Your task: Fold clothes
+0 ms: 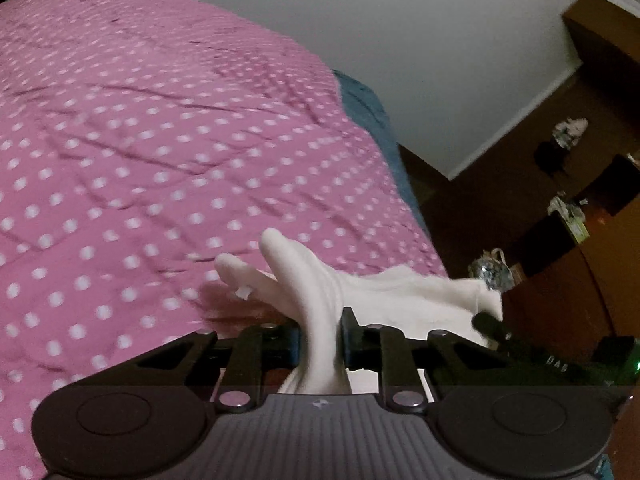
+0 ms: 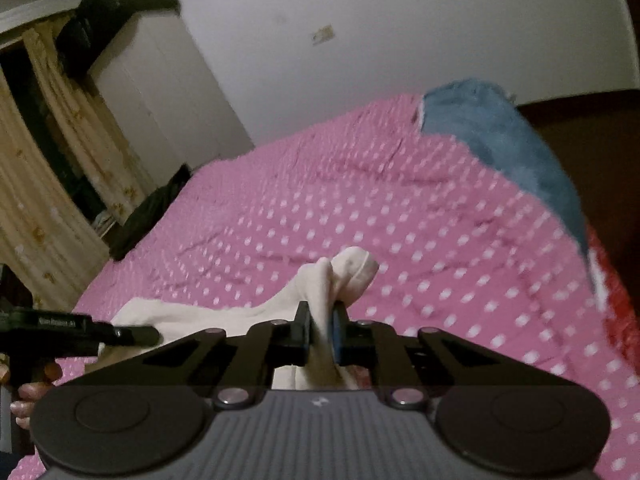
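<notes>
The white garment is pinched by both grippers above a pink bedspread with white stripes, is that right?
Not quite. The pink bedspread carries white polka dots, not stripes; the left wrist view shows them plainly. The rest holds: the left gripper and the right gripper are each shut on a bunch of the white garment above it.

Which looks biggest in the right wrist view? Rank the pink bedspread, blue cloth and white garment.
1. pink bedspread, by far.
2. blue cloth and white garment: they look alike in extent, and the garment lies nearer the camera, so no firm ranking.
</notes>
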The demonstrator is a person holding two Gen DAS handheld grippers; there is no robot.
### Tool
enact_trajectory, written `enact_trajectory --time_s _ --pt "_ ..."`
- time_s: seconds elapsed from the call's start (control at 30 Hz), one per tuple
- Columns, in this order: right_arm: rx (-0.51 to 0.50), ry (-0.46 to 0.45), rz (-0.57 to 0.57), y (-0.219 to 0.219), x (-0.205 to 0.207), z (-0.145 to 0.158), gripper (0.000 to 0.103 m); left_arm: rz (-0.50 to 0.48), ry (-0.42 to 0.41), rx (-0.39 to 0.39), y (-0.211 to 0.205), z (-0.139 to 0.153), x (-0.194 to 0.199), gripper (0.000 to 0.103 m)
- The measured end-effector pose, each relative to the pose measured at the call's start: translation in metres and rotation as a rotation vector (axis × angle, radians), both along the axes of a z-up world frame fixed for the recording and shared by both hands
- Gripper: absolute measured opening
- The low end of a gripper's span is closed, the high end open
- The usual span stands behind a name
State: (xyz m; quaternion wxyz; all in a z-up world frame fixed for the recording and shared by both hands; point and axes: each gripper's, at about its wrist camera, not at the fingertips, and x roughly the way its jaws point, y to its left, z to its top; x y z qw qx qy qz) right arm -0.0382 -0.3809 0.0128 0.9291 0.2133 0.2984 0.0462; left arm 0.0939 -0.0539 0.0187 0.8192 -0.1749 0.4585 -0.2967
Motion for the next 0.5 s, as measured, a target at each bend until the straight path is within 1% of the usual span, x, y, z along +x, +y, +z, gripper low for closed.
enact_trajectory --time_s 0.27,0.33,0.5 --pt "-0.089 -0.041 -0.101 -0.029 -0.026 0.029 0.009 -0.080 -0.053 0.027 -0.063 0.008 -0.004 0.020" --pt "-0.114 -0.043 -0.124 -0.034 -0.032 0.032 0.009 -0.100 -0.067 0.034 -0.079 0.011 -0.006 0.020" --pt "-0.134 -0.044 -0.177 -0.050 -0.049 0.032 0.009 -0.144 -0.101 0.069 -0.111 0.014 -0.013 0.020"
